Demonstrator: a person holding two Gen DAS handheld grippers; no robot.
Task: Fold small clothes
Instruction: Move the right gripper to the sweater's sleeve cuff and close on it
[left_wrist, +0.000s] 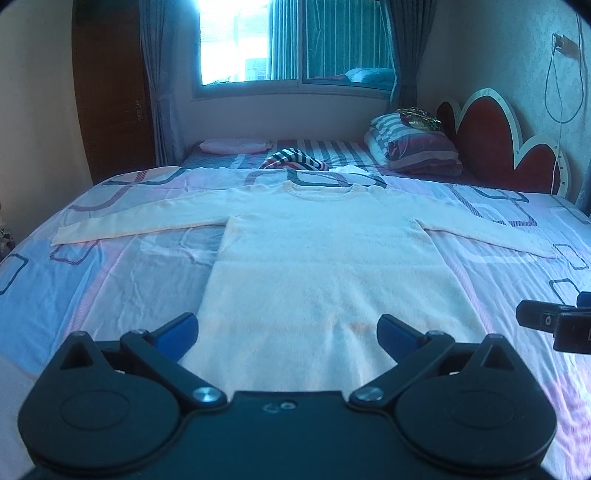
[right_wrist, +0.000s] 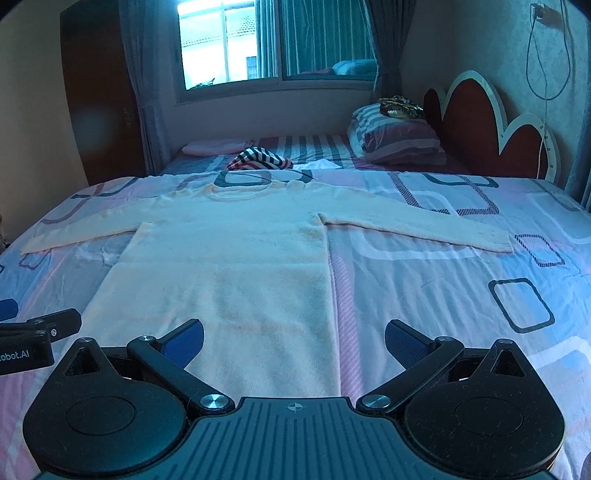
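A cream long-sleeved knitted sweater (left_wrist: 317, 258) lies flat on the bed, face up, collar far, both sleeves spread out sideways. It also shows in the right wrist view (right_wrist: 229, 258). My left gripper (left_wrist: 288, 332) is open and empty, hovering over the sweater's hem, its blue pads apart. My right gripper (right_wrist: 293, 339) is open and empty, over the sweater's right hem corner and the sheet beside it. Each gripper appears at the edge of the other's view.
The bed has a pink and blue patterned sheet (right_wrist: 461, 295). A striped garment (left_wrist: 293, 159) and a pink folded item (left_wrist: 232, 146) lie beyond the collar. Striped pillows (left_wrist: 413, 147) rest by the red headboard (left_wrist: 491, 144). A window and curtains stand behind.
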